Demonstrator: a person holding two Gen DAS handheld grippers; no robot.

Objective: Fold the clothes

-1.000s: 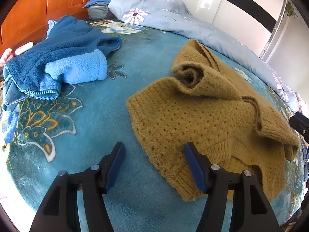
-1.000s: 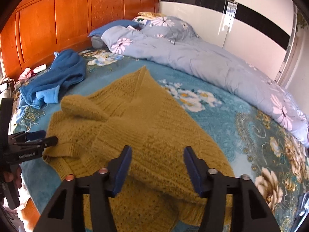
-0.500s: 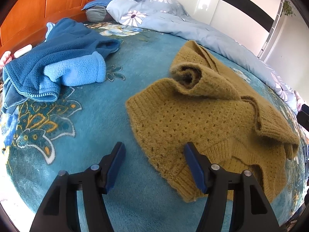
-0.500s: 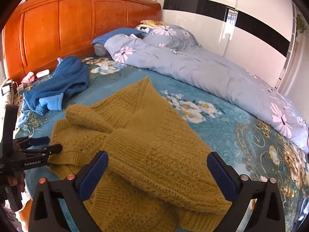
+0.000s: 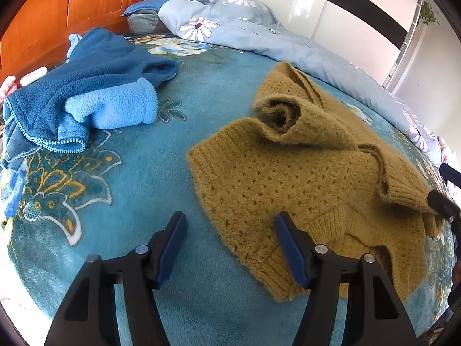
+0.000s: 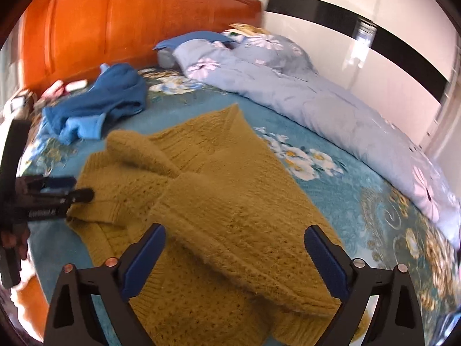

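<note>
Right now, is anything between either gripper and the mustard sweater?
Nothing visible. The left gripper stands open over the sweater's near hem; the right gripper, jaws just widened, hangs open over its folded sleeve. The blue fleece lies apart.

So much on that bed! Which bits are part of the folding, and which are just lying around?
Part of the job:
- mustard knitted sweater
- blue fleece garment
- left gripper, right gripper, both open

Lying about:
- floral duvet
- pillow
- teal flowered blanket

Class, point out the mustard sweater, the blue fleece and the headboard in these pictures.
Sweater (image 5: 259, 178), left wrist view, flat knit panel.
Fleece (image 5: 95, 86), left wrist view, dark blue body.
Headboard (image 6: 129, 26), right wrist view, wooden panel.
</note>
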